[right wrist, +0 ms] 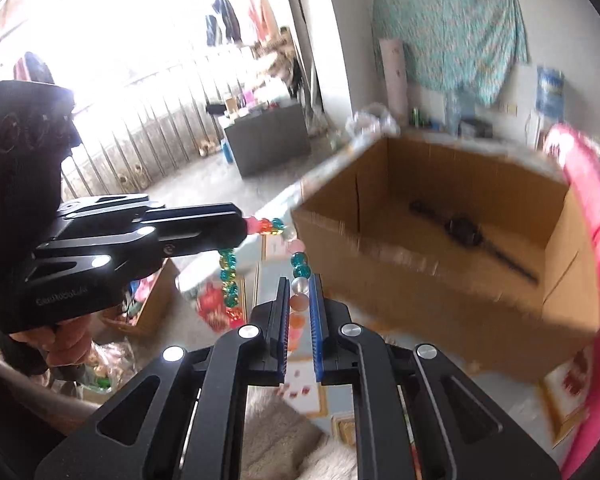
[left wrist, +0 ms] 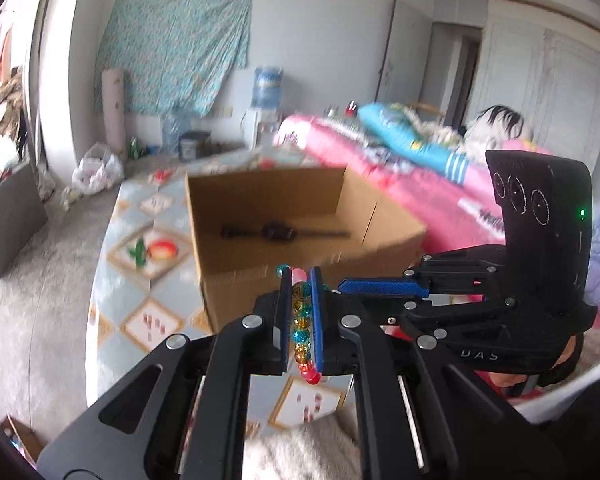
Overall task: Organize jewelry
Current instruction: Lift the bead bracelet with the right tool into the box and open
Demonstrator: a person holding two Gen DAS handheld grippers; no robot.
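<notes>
At the lower centre of the left wrist view, the left hand-held gripper (left wrist: 301, 312) pinches a string of glossy round beads in teal, amber, orange and pink (left wrist: 301, 320) between its blue-padded fingers (left wrist: 317, 320). In the right wrist view the right hand-held gripper (right wrist: 300, 312) nips the same strand, which loops up and left from its fingers to the left hand-held gripper's tip at centre left. The beads hang in the air above the bench (left wrist: 112, 264).

Pale lettering on the left unit's black housing (right wrist: 66, 302) is blurred and cannot be read with certainty; the right unit's housing at the right of the left view shows the letters "UAS".

Beyond the fingers, upper centre, stands an open brown cardboard box (left wrist: 300, 232) with a dark, slim object (left wrist: 278, 232) lying on its floor. The box sits on a bench covered in a patterned cloth printed with fruit. At the right is a bed with a pink cover (left wrist: 400, 176); on the far white wall hangs a teal floral sheet (left wrist: 176, 52), with a water dispenser (left wrist: 266, 92) beside it.
</notes>
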